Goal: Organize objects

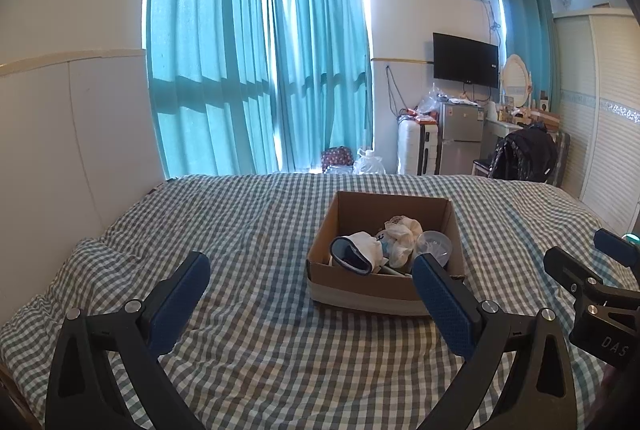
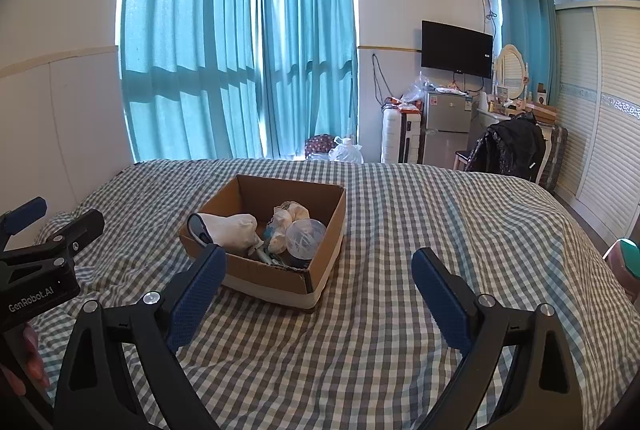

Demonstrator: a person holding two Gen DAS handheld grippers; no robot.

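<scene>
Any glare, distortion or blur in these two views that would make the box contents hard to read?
Left wrist view: backlit curtains blow out at their edges, fisheye bends the walls, yet the cardboard box stays sharp, its near corner hidden by a blue finger pad. Right wrist view: same window glare and bowing; box contents evenly lit, soft shadows only.

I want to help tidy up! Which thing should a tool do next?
Probably move the open, empty right tool forward toward the cardboard box. The box sits just ahead on the checked bed cover, and the clear round lid lies on top, easy to reach.
</scene>
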